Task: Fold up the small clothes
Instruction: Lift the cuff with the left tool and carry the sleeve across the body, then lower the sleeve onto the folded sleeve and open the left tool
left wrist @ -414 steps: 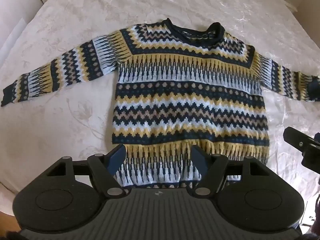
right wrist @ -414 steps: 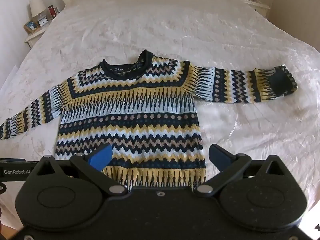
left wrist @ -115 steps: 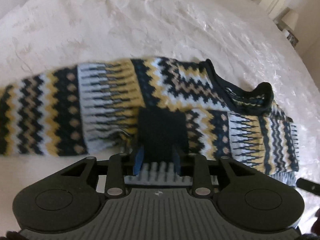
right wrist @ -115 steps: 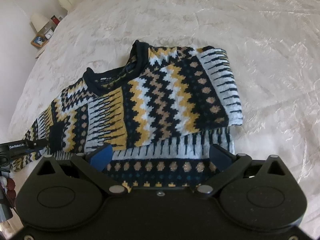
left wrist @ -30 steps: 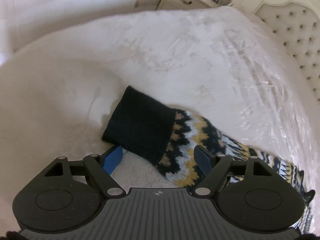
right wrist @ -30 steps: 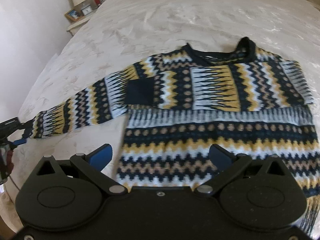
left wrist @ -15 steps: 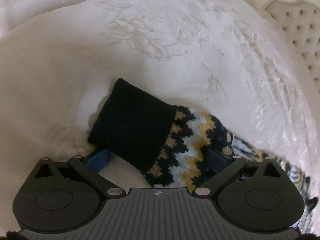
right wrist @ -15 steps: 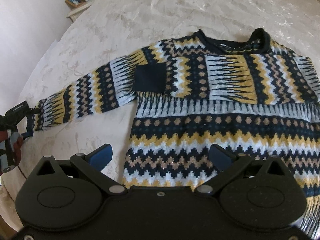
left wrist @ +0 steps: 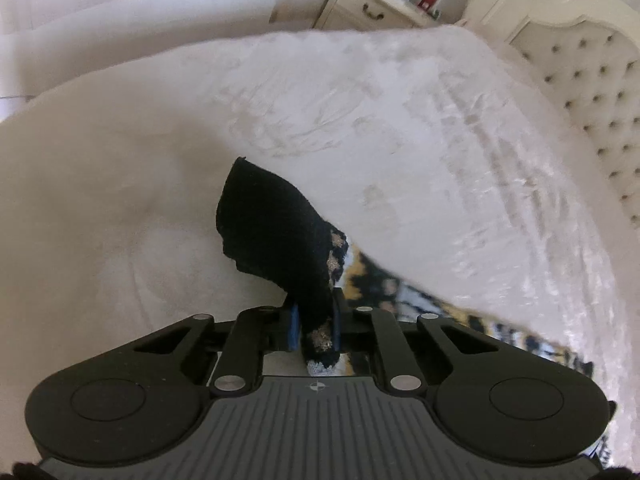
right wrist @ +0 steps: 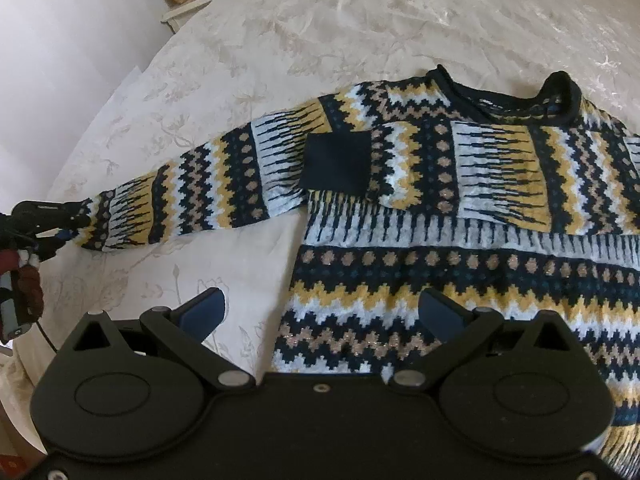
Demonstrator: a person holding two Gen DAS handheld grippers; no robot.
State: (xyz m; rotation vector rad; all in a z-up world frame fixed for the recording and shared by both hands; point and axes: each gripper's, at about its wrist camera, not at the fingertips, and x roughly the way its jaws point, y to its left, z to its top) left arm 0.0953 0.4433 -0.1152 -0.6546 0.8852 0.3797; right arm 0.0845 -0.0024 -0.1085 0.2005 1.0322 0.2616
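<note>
Now my left hand-held gripper [left wrist: 314,326] clenched on cuff [left wrist: 272,224] of outstretched sleeve [right wrist: 180,188], open half-second ago. Sweater [right wrist: 460,232] flat on bed [right wrist: 320,20]; other sleeve already folded across chest. Right hand-held gripper [right wrist: 322,314] released, idle. Sleeve fold can start.

The left gripper [left wrist: 314,326] has its fingers drawn close together, clamped on the dark cuff [left wrist: 272,220] of the sweater sleeve [right wrist: 192,196], which stands up between the blue pads [left wrist: 294,326]. The right gripper [right wrist: 322,314] has its fingers spread wide apart, gripping nothing, positioned above the lower body of the sweater [right wrist: 460,280].
</note>
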